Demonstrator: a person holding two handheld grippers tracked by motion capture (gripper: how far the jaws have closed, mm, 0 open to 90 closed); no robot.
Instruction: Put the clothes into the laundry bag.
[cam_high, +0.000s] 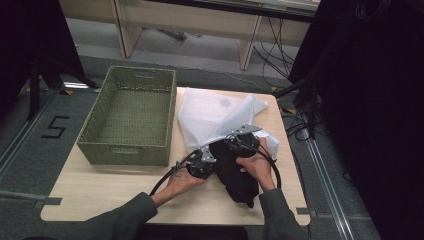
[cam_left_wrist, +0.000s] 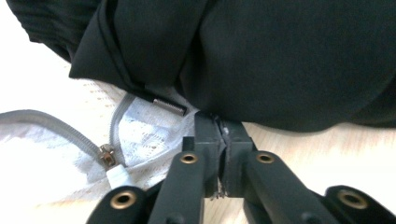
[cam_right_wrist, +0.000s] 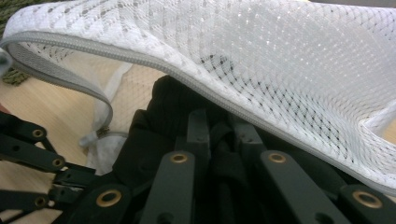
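Black garment (cam_high: 235, 170) lies on the table (cam_high: 100, 190), bunched at the near right, its long axis running from the person's edge up toward the white mesh laundry bag (cam_high: 210, 117) beyond it. I judge the work in hand to be feeding this garment into that bag.

Left gripper (cam_left_wrist: 223, 140): jaws shut flat against each other, with at most a shred of mesh or thread pinched between them. In the left gripper view the tips sit at the garment's lower edge, beside the bag's grey zipper (cam_left_wrist: 60, 128) and its pull. I read this gripper as holding nothing of substance.

Right gripper (cam_right_wrist: 224, 128): jaws closed on a fold of the black garment, with dark cloth filling the gap between them. In the right gripper view the bag's zippered rim arches just above and ahead of the tips, so the opening lies directly forward of this gripper.

Governing relation: the bag mouth is ahead of the right gripper and the garment's leading end is already under the rim. The right hand (cam_high: 255, 165) is the nearer one for the push. The green woven basket (cam_high: 130, 117) stands well apart, at the left.
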